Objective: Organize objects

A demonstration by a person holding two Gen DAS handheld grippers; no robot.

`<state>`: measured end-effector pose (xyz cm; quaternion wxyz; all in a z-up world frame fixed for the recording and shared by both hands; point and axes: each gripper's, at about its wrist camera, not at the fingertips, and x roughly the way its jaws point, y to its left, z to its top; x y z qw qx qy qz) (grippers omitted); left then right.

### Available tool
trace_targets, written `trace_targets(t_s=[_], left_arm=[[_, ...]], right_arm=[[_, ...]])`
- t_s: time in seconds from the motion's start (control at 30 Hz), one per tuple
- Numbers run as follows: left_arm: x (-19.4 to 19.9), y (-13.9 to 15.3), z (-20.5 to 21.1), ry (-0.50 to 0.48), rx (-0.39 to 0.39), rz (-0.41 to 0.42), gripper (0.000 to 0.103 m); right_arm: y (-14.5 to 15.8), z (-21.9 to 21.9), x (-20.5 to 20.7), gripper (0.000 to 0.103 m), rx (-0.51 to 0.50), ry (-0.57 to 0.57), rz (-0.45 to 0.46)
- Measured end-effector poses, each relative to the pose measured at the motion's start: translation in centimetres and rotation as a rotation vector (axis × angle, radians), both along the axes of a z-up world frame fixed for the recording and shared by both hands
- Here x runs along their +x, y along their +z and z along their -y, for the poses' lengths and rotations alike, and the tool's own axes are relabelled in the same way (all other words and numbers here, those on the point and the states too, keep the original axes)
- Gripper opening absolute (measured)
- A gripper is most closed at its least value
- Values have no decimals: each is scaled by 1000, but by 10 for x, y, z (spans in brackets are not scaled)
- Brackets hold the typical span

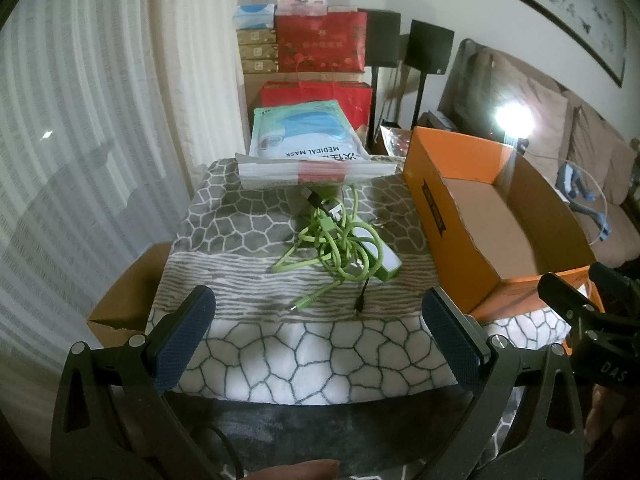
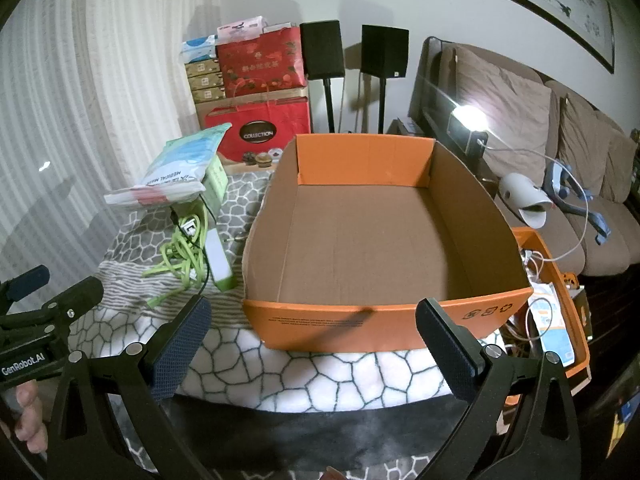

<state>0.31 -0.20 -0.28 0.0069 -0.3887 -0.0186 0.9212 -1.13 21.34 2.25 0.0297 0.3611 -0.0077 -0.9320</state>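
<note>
While both grippers, left & right, gape wide w/ nothing held, orange box sits empty

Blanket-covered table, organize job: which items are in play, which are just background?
In play:
- orange box, empty inside
- tangled green cable
- white-and-green charger block
- medical mask pack
- left gripper and right gripper, both open, holding nothing

Background:
- red gift bags
- two black speakers
- sofa cushions
- lamp
</note>
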Motion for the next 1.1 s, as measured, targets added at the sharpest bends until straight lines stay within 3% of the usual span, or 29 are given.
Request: trace_targets(t_s=[0.9, 1.1], left_arm=[[-3, -3, -2, 1, -6, 0, 103], [-21, 0, -4, -23, 14, -5, 103]], right_arm=[[0, -1, -1, 103, 0, -5, 5], [-7, -6, -11, 103, -24, 14, 21]])
